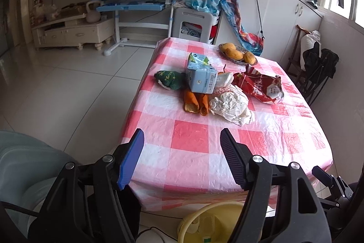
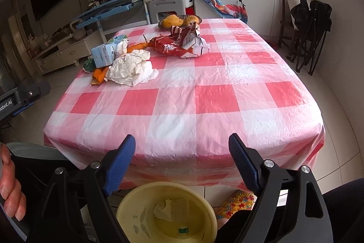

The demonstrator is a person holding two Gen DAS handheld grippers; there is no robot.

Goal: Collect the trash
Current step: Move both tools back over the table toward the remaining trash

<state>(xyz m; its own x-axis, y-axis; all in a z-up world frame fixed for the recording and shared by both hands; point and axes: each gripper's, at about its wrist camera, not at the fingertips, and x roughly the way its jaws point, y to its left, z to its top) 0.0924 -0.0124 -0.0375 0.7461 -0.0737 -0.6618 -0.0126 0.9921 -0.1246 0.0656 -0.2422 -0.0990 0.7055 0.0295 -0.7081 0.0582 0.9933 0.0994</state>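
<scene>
Your right gripper (image 2: 182,165) hangs with its blue-padded jaws spread wide and nothing between them, aimed down over the yellow bin (image 2: 166,211) on the floor at the table's near edge; a crumpled tissue (image 2: 163,210) and a scrap with a green label already lie in it, so the bin looks parked there to catch whatever you carry off the table. Your left gripper (image 1: 182,158) also stands apart and empty, poised above the near corner of the table (image 1: 204,140) under its red-and-white checked cloth, and you can see its housing at the left edge of the right wrist view, printed with letters ending "obot.AI". Further out, the trash sits gathered in one heap toward the far left of the cloth, probably so you can reach each piece in turn: crumpled white paper (image 1: 229,104), orange peel (image 1: 195,101) touching it, a pale blue carton (image 1: 201,79) with print too small to read, a dark green wrapper (image 1: 170,80), and a torn red snack bag (image 1: 261,87) whose white lettering you cannot make out. Beyond the heap, a dish of mangoes (image 1: 237,54) stands apart, likely not for binning
</scene>
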